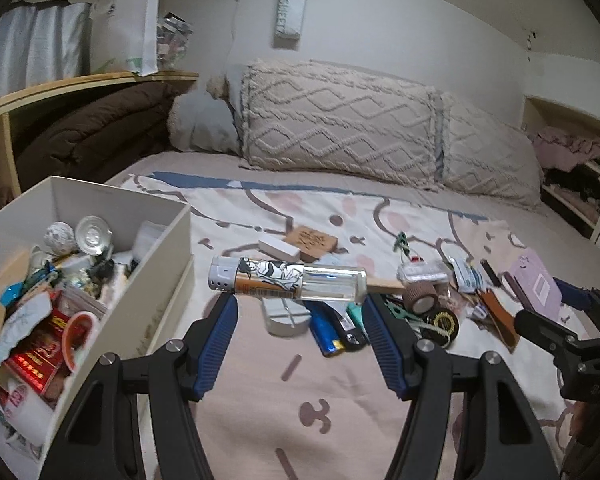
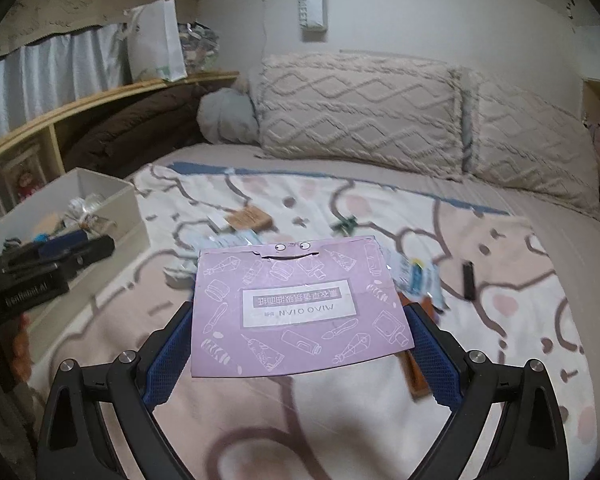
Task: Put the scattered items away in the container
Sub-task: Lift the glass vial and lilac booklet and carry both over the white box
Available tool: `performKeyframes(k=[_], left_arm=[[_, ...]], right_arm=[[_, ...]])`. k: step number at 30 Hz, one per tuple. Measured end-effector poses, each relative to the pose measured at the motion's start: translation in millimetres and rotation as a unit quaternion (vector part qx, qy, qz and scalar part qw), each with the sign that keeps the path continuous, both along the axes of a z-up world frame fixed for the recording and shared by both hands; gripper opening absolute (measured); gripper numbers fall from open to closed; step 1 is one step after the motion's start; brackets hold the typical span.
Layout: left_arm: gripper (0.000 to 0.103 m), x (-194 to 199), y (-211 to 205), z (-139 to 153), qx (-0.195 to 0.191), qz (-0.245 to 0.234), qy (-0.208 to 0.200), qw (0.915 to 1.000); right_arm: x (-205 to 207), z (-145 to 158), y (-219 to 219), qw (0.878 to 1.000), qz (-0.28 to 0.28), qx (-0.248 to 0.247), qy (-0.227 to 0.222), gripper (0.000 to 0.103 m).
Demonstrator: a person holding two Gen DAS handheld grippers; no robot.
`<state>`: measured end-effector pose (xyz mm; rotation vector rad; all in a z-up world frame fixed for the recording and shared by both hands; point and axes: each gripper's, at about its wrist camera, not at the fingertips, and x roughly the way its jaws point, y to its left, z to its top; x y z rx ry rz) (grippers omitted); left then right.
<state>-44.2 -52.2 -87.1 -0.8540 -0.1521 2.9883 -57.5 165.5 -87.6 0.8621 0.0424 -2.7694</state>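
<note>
My left gripper is shut on a long clear lighter with a printed wrap, held crosswise by its two ends above the bed. The white box stands just to its left, full of small things. My right gripper is shut on a flat purple packet, its blue pads pressing the two side edges. The packet hangs above the blanket, right of the box. Loose items lie below: a blue lighter, a brown tape roll, a wooden coaster and a white block.
Large knitted pillows line the wall behind the patterned blanket. A wooden shelf with a paper bag and a brown duvet stands behind the box. A black stick and small packets lie right of the packet.
</note>
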Motion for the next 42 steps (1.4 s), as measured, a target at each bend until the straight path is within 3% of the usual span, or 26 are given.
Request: performKeyframes(k=[4,15,27,42], left_arm=[[0.064,8,-15,12,0.025,0.004,0.016,0.9995],[0.064,22,-46,34,0.023,0.042,0.053,0.9975],[0.064,35,-90,49,0.049,0.084,0.079,0.9921],[0.064,59,-170,60,0.055,0.182,0.099,0.9768]], right_arm=[[-6,10,-17,1.000,0.008,-0.018,0.007,0.099],[-19,29,-62,0.998,0.042,-0.049,0.019,0.099],[-24,56,-116,0.993,0.092,-0.070,0.035,0.099],[-27,63,-181,0.987,0.144,-0.064,0.033,0.099]])
